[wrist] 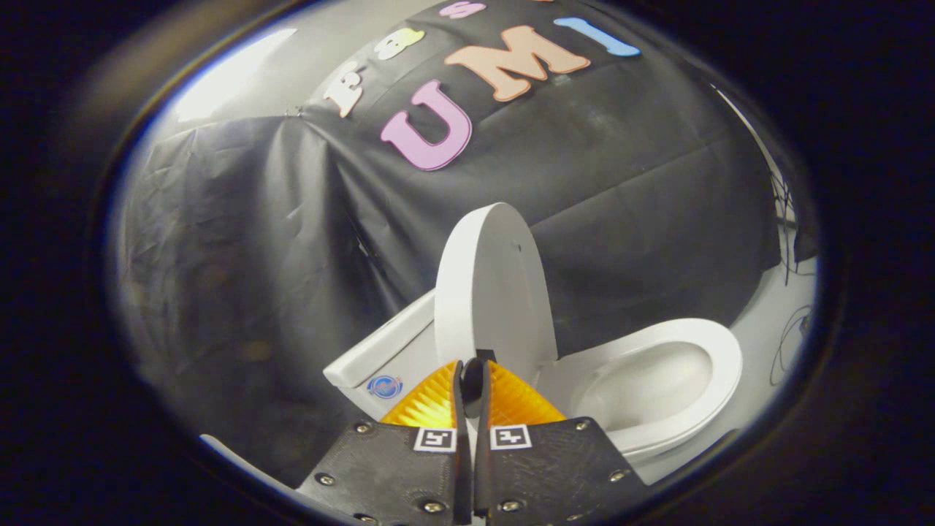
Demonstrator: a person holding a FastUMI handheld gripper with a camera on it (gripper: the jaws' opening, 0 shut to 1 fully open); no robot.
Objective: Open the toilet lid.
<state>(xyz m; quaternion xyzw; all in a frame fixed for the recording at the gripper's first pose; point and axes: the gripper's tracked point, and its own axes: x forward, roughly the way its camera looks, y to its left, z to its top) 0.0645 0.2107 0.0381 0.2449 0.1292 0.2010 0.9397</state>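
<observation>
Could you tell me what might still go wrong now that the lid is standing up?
1. The lid stands raised over the open bowl, near the tank; whether it rests on the tank is unclear, so it might drop back.
2. The gripper has its jaws nearly together just before the lid's lower edge; pulling away carelessly could drag the lid forward.
</observation>
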